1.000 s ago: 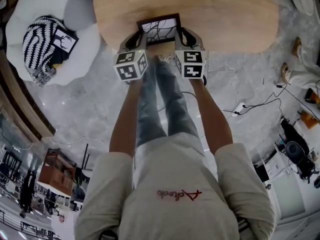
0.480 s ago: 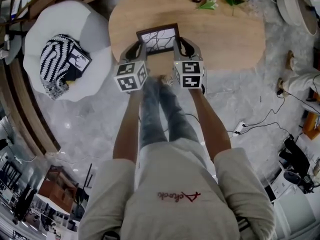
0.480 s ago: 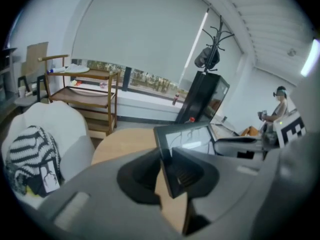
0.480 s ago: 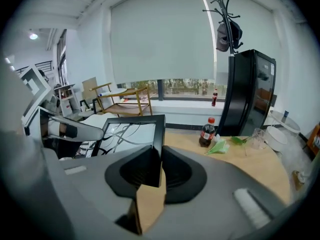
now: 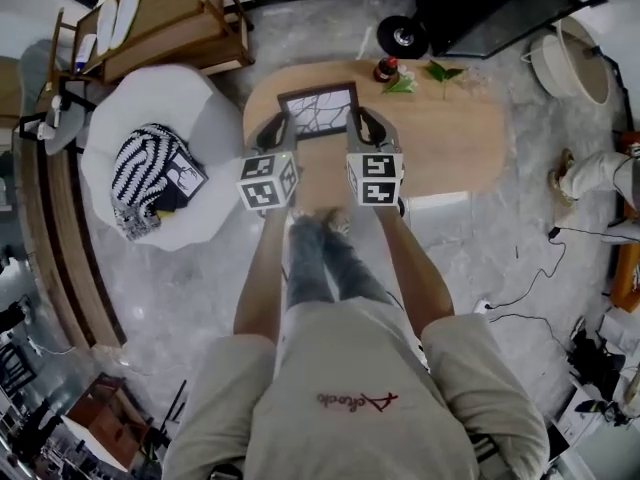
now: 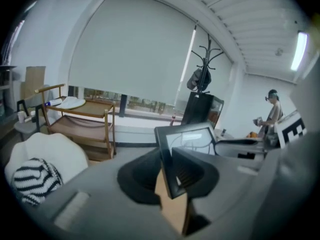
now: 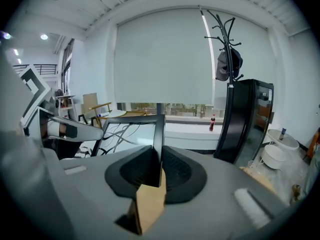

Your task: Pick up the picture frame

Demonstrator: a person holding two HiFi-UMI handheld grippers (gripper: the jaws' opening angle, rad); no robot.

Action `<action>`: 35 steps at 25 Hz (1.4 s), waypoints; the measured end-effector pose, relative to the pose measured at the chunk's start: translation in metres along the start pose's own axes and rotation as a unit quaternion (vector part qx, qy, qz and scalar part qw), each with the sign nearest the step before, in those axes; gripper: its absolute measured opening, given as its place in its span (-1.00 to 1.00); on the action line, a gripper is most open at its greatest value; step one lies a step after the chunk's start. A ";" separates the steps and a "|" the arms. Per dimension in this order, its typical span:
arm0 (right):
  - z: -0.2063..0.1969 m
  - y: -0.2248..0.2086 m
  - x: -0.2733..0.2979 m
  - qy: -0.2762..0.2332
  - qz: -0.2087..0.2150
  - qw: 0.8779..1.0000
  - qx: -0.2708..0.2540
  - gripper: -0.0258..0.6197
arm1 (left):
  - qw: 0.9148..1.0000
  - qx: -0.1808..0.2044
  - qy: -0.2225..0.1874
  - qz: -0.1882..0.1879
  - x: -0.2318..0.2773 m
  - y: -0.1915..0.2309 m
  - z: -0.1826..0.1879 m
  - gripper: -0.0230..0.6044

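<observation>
Evidently, the frame (image 5: 320, 111) was held by both side edges.
The left gripper (image 5: 279, 127) was clenched on the frame's left border and the right gripper (image 5: 362, 124) on its right. This two-sided hold probably kept the glazed panel level and stopped it swinging. The frame hung between them over the counter (image 5: 450, 138), apparently clear of it. Nearby, a white chair (image 5: 150, 108) held a striped cushion (image 5: 140, 173).

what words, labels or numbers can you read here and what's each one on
None reads clearly.
shirt: red script word, upside down, unreadable.
marker cubes: black-and-white square patterns, no words.
picture frame: line drawing, no words.
bottle: label too small.
</observation>
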State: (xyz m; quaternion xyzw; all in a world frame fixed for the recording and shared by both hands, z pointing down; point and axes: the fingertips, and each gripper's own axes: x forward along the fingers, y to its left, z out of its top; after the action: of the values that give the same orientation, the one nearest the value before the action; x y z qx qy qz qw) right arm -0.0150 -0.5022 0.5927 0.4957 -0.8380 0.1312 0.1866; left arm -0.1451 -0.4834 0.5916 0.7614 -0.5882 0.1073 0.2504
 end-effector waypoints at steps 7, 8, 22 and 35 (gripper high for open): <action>0.084 0.003 -0.032 -0.063 -0.005 0.998 0.003 -0.70 | 0.998 0.030 -0.055 -0.002 -0.037 -0.018 0.086 -0.71; 0.093 0.003 -0.038 -0.070 -0.006 0.998 0.002 -0.70 | 0.998 0.035 -0.060 -0.002 -0.044 -0.022 0.095 -0.71; 0.225 -0.018 -0.120 -0.175 -0.021 0.984 -0.011 -0.70 | 0.984 0.097 -0.151 -0.019 -0.107 -0.092 0.228 -0.71; 0.271 -0.022 -0.155 -0.213 -0.030 0.976 -0.023 -0.70 | 0.975 0.114 -0.190 -0.024 -0.135 -0.117 0.272 -0.72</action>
State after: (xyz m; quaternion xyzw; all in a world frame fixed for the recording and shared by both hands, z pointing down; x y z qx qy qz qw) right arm 0.0226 -0.5012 0.2826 0.5325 -0.8462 -0.0020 0.0187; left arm -0.1083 -0.4868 0.2683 0.8052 -0.5907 0.0212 0.0486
